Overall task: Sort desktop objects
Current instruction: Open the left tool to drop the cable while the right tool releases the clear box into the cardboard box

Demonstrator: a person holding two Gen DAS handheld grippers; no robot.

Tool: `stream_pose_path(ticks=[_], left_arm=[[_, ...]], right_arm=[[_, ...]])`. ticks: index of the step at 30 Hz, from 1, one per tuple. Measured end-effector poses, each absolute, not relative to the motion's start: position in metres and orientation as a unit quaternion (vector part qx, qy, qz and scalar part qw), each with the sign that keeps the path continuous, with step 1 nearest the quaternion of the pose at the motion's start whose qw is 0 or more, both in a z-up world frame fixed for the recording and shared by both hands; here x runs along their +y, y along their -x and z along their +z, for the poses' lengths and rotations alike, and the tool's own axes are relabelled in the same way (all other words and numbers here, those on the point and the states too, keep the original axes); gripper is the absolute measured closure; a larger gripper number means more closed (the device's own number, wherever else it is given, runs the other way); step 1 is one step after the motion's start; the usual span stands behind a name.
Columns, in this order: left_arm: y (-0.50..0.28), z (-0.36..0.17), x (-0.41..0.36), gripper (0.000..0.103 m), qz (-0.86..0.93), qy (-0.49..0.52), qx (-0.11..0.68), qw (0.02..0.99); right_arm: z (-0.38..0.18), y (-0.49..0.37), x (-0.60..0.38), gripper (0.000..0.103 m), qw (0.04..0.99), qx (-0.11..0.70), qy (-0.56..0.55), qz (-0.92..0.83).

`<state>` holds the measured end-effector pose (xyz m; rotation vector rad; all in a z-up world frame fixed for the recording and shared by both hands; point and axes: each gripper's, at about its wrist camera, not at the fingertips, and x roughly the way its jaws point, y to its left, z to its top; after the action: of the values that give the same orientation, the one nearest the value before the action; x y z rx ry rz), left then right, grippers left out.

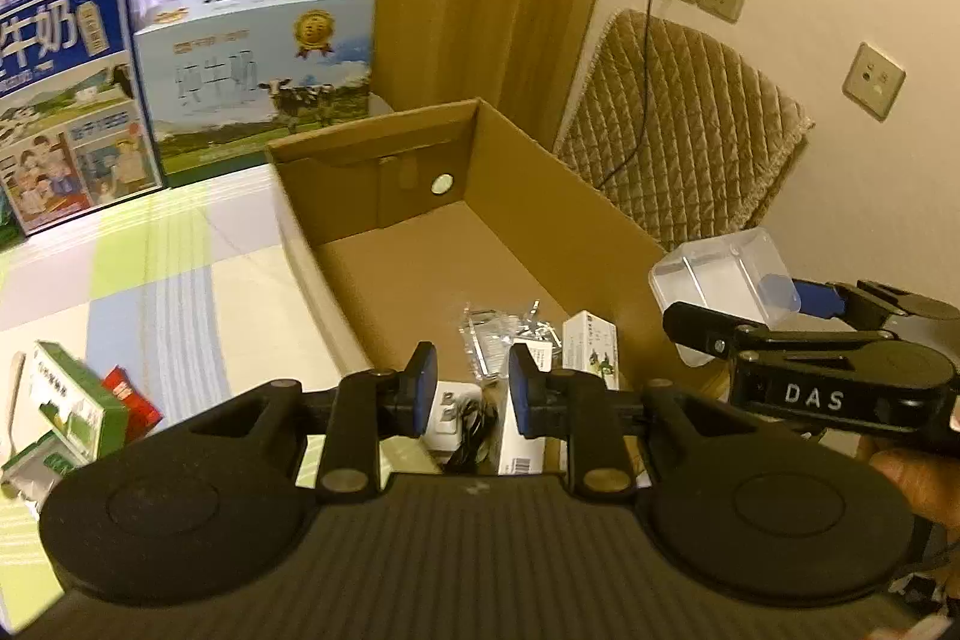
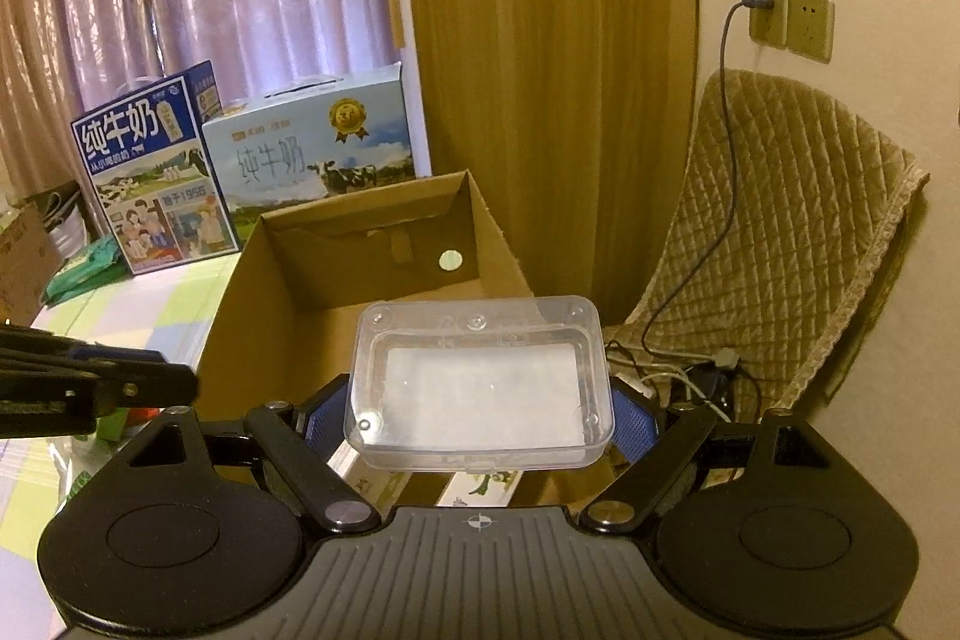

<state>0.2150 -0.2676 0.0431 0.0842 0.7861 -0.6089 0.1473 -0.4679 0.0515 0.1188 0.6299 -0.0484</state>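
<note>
The right tool (image 2: 478, 418) grips a clear plastic case (image 2: 480, 382) by its two short ends, its blue pads pressed against them, and holds it level above the near right corner of the open cardboard box (image 2: 366, 244); the left wrist view shows this case (image 1: 723, 289) just outside and above the box's right wall (image 1: 540, 184). The left tool (image 1: 472, 391) hangs empty over the box's near end, its jaws parted with a gap between the blue pads. The far half of the box floor is bare and open; at the near end lie foil blister packs (image 1: 495, 334), small white cartons (image 1: 591, 340) and a white plug with a dark cord (image 1: 456, 418), partly hidden behind the left tool's fingers. Only the left wrist view shows these fully, plus a green carton (image 1: 78, 400) and a red packet (image 1: 129, 394) on the checked bench (image 1: 180, 268) left of the box, both blurred. Behind the box stand two milk cartons (image 2: 312, 148). Right of the box, a quilted chair cover (image 2: 792, 244) and a tangle of cables (image 2: 684, 376) show, the cables only in the right wrist view.
</note>
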Motion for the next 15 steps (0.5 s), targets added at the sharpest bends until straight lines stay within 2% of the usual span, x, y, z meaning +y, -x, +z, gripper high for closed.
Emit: stream_pose_path(ticks=[5,15], left_arm=[[-0.205,0.046,-0.252,0.076,-0.283,-0.038,0.375,0.882],[-0.192,0.039,-0.241,0.075,-0.281,-0.032,0.379,0.881]], right_arm=[[0.051,-0.148,-0.464,0.020,0.947,0.313,-0.067,-0.017],[0.050,-0.164,-0.464,0.019,0.943,0.306,-0.130,0.018]])
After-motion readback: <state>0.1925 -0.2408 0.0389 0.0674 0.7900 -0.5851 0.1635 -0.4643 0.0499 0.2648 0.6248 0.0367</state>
